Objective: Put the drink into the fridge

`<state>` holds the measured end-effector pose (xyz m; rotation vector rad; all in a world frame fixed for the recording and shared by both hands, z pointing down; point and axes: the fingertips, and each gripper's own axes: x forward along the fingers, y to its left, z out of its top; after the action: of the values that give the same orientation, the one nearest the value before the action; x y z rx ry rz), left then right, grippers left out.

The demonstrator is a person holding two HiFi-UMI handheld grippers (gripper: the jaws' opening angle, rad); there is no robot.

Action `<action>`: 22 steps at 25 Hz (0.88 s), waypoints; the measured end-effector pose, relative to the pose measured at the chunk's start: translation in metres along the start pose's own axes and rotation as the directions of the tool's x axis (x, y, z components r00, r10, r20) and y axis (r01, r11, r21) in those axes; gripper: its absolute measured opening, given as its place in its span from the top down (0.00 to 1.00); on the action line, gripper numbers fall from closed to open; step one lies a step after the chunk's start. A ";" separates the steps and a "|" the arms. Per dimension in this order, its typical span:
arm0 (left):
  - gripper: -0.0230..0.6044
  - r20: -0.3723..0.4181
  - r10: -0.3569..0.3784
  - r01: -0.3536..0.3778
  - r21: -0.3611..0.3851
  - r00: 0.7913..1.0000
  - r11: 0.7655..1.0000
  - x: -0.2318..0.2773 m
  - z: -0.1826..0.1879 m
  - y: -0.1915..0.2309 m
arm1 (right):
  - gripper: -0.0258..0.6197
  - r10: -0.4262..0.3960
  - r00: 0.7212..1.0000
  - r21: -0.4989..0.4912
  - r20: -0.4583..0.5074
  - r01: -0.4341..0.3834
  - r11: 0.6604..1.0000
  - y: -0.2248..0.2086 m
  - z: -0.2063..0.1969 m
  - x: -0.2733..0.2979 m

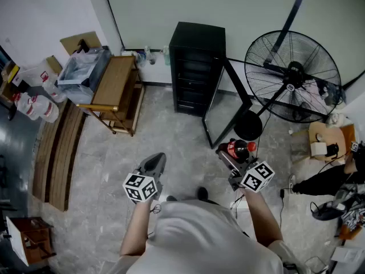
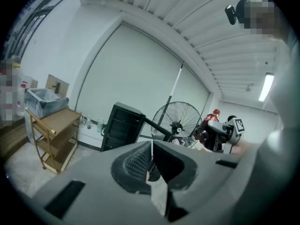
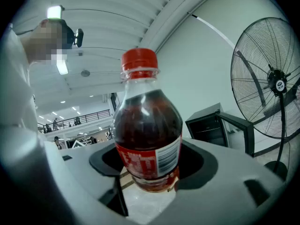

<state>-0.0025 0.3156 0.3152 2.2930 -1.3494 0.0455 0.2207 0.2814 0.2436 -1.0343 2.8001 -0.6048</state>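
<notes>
A dark cola bottle with a red cap and red label stands upright between the jaws of my right gripper, which is shut on it. In the head view the bottle and right gripper hang in front of the small black fridge, whose glass door is swung open toward me. My left gripper is held lower left, shut with nothing in it. The fridge also shows in the left gripper view and, at the right, the fridge shows in the right gripper view.
A big black floor fan stands right of the fridge, close to the open door. A wooden cart with a plastic bin stands left of it. Clutter and cables lie at the far right. Planks lie along the left.
</notes>
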 end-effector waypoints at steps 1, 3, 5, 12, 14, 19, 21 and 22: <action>0.94 0.000 0.000 0.000 -0.001 1.000 1.000 0.001 0.000 0.000 | 0.48 -0.001 1.000 0.001 0.000 0.001 1.000 -0.001 0.000 0.000; 0.94 -0.001 0.000 0.000 -0.003 1.000 1.000 0.002 -0.001 0.000 | 0.48 -0.002 1.000 0.003 0.000 0.002 1.000 -0.002 0.001 0.000; 0.94 -0.002 -0.001 0.001 -0.005 1.000 1.000 0.003 -0.001 0.001 | 0.48 -0.003 1.000 0.004 0.001 0.003 1.000 -0.003 0.001 0.001; 0.94 -0.005 -0.012 0.012 -0.007 1.000 1.000 -0.002 -0.002 0.007 | 0.48 0.000 1.000 0.025 0.009 0.000 1.000 0.005 -0.001 0.006; 0.94 -0.004 -0.013 0.013 -0.009 1.000 1.000 -0.004 -0.001 0.009 | 0.48 -0.005 1.000 0.025 0.008 0.005 1.000 0.008 -0.002 0.006; 0.94 -0.005 -0.016 0.016 -0.014 1.000 1.000 -0.016 -0.003 0.013 | 0.48 -0.021 1.000 0.017 -0.009 0.022 1.000 0.018 -0.008 0.006; 0.94 -0.007 -0.022 0.022 -0.013 1.000 1.000 -0.021 -0.004 0.015 | 0.48 -0.027 1.000 0.016 -0.014 0.027 1.000 0.024 -0.011 0.007; 0.94 -0.008 -0.025 0.025 -0.012 1.000 1.000 -0.025 -0.004 0.017 | 0.48 -0.030 0.999 0.015 -0.016 0.030 0.999 0.028 -0.013 0.008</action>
<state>-0.0283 0.3312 0.3189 2.2966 -1.3136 0.0382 0.1954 0.2998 0.2448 -1.0748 2.7938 -0.6394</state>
